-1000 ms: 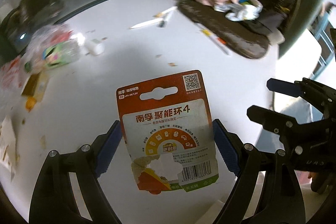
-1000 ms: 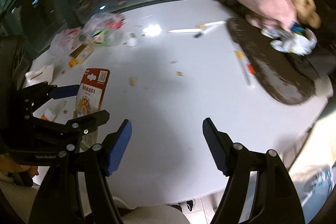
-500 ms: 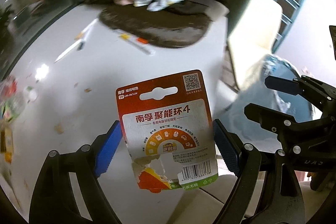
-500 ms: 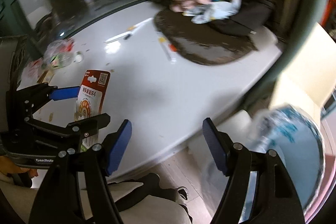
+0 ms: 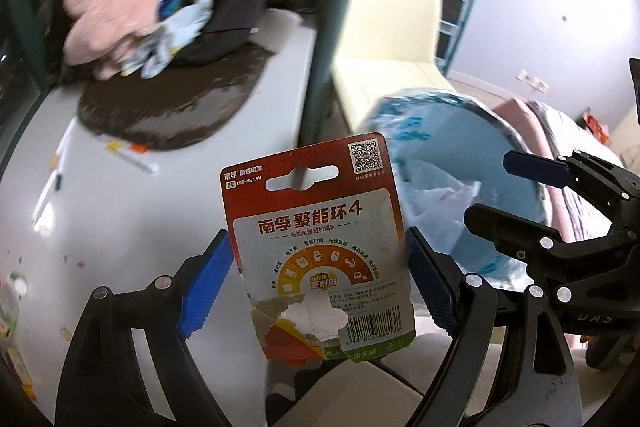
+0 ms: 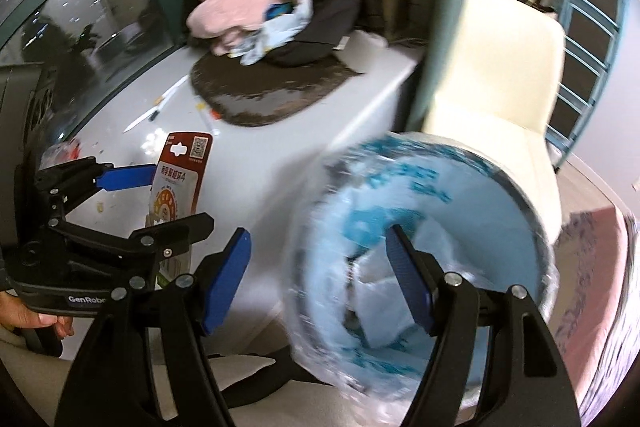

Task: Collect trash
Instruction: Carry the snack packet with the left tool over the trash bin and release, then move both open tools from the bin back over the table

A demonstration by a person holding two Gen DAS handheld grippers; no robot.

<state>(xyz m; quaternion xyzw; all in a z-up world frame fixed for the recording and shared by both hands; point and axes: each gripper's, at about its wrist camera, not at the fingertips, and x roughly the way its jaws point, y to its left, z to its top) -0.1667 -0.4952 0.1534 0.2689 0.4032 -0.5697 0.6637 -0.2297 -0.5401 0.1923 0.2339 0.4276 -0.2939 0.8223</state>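
White desk (image 5: pixel 132 211) behind; lined bin (image 6: pixel 440 227) on the floor just past its edge. Left gripper (image 5: pixel 318 279) pinches battery card (image 5: pixel 320 247) by its side edges, short of the bin. Right gripper (image 6: pixel 320 279) empty, jaws apart. Risk: edge grip slips, or the card drops too soon and lands outside the rim.

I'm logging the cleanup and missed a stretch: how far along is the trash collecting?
Done: the bin already holds some crumpled white waste. In hand: the left gripper is shut on a torn battery card, held up beside the bin but not yet over it; the right gripper is open and empty. Left: wrappers and crumbs on the table.
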